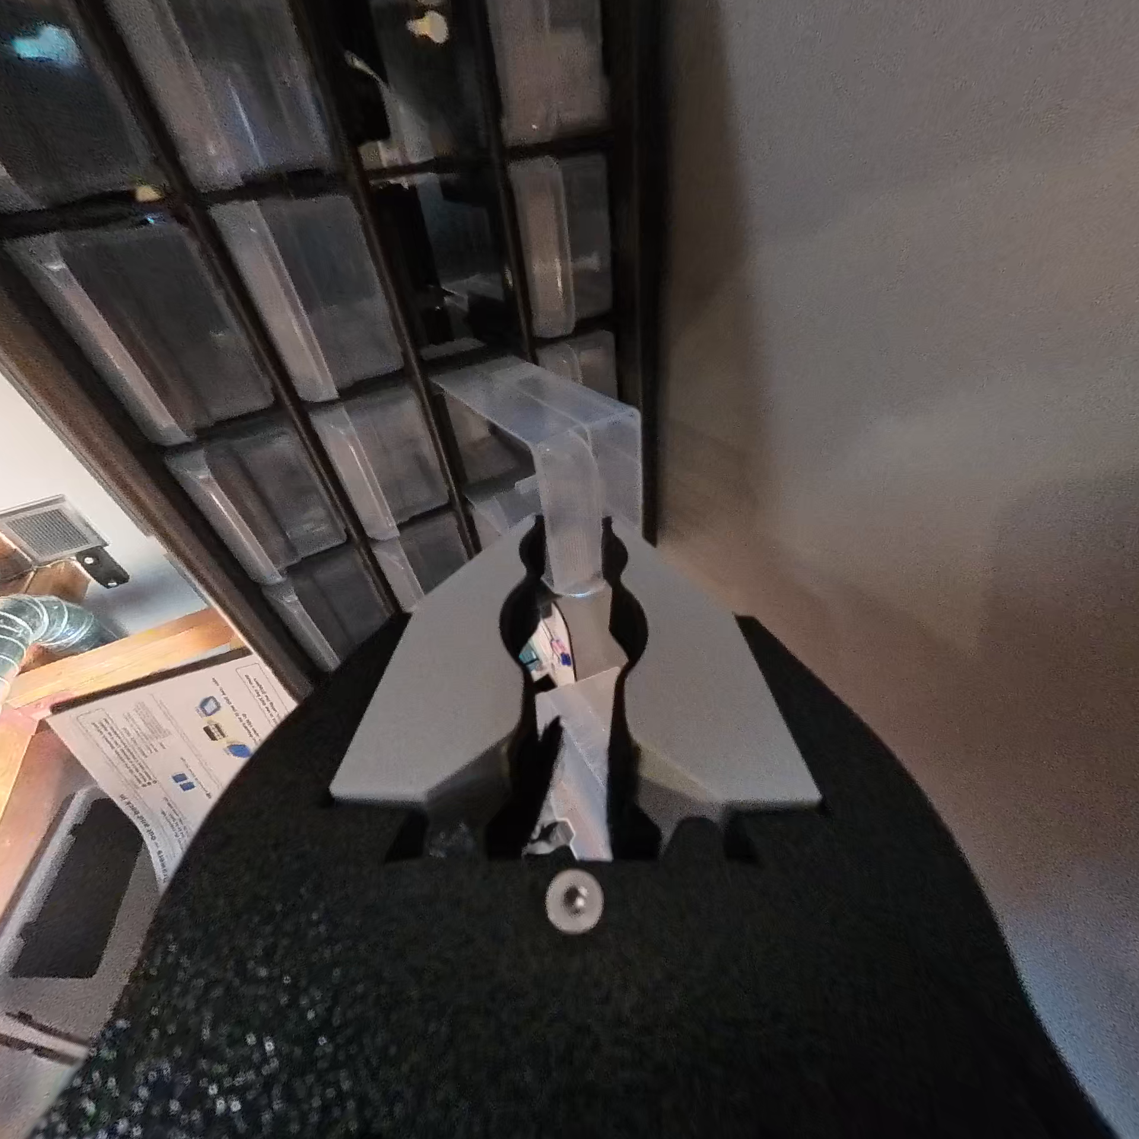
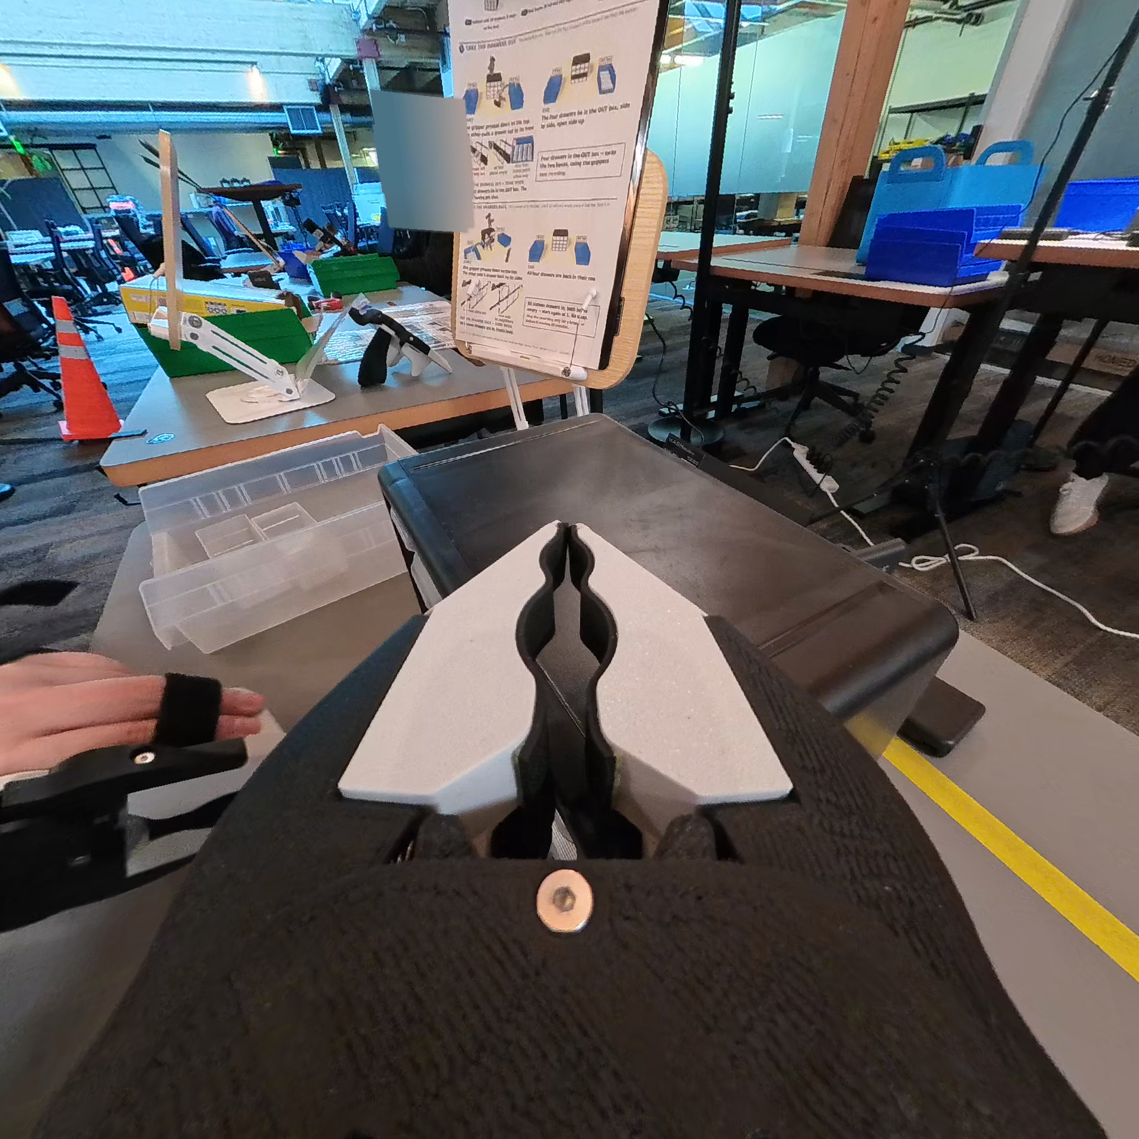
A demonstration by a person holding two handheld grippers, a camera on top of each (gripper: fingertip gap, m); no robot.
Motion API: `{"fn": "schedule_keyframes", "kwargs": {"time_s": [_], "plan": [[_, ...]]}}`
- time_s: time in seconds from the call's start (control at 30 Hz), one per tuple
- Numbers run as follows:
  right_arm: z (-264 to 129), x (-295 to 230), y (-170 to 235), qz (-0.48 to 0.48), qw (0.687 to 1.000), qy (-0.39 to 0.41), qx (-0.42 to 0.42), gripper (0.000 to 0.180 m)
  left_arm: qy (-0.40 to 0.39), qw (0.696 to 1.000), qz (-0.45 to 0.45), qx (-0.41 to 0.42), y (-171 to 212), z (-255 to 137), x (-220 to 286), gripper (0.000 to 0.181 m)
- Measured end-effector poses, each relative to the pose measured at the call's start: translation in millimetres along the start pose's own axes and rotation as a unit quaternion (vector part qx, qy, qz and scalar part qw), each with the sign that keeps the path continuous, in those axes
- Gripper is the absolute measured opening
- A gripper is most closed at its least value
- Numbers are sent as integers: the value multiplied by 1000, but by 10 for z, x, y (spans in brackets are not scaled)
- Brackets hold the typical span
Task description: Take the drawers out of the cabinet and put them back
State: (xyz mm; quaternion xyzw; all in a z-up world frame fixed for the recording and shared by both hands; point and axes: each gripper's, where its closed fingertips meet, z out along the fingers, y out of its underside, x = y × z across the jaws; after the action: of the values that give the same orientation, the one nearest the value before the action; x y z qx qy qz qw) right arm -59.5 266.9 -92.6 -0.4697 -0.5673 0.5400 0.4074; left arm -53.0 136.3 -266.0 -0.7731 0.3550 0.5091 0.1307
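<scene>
The black cabinet [image 1: 638, 259] fills the left wrist view, turned sideways, with a grid of clear drawers; some slots look dark. My left gripper [image 1: 576, 542] is shut on the front handle of one clear drawer [image 1: 555, 407], which sticks partly out of its slot near the cabinet's edge. In the right wrist view my right gripper [image 2: 567, 529] is shut and empty, its tips over the cabinet's flat black top [image 2: 709, 530]. I cannot tell whether it touches the top. A person's hand [image 2: 111, 709] on the left gripper's black handle shows at the left edge.
A clear bin [image 2: 185, 591] holding several removed clear drawers sits on the grey table left of the cabinet. A yellow tape line [image 2: 1017, 863] crosses the table at the right. An instruction board [image 2: 548, 185] stands behind. Farther off are tables, green and blue bins, and an orange cone [image 2: 83, 376].
</scene>
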Motion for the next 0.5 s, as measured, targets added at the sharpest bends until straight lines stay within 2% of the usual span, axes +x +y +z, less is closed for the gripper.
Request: {"fn": "schedule_keyframes", "kwargs": {"time_s": [0.5], "plan": [[6,1,9,-4,1000,6,-6,0,-100,995,-14,-11,13,584,-397,14]]}}
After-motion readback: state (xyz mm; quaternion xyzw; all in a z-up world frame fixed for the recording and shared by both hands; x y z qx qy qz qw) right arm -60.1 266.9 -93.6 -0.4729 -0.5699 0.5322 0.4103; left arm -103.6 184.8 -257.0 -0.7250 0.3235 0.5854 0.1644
